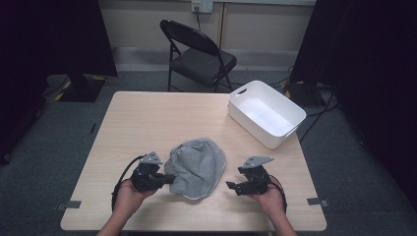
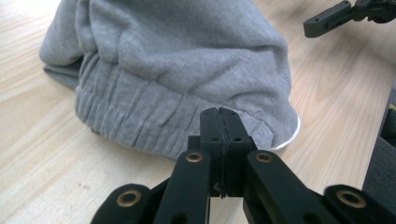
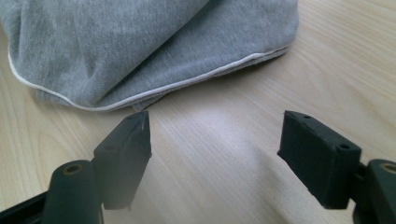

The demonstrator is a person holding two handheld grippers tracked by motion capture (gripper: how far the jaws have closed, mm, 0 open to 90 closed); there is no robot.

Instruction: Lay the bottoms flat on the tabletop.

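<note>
A crumpled grey garment [image 1: 196, 167] with a ribbed hem and white trim lies on the wooden table [image 1: 147, 118] near its front. My left gripper [image 1: 171, 178] is at the garment's left edge, and in the left gripper view its jaws [image 2: 219, 114] are pressed together on the ribbed hem of the garment [image 2: 177, 70]. My right gripper [image 1: 231, 186] hovers to the right of the garment, apart from it. In the right gripper view it [image 3: 215, 135] stands open over bare wood, just short of the white-trimmed edge of the garment [image 3: 140, 46].
A white plastic bin [image 1: 255, 130] stands at the table's back right corner. A black folding chair [image 1: 201, 54] stands behind the table. One jaw of the right gripper [image 2: 327, 21] shows at the top right of the left gripper view.
</note>
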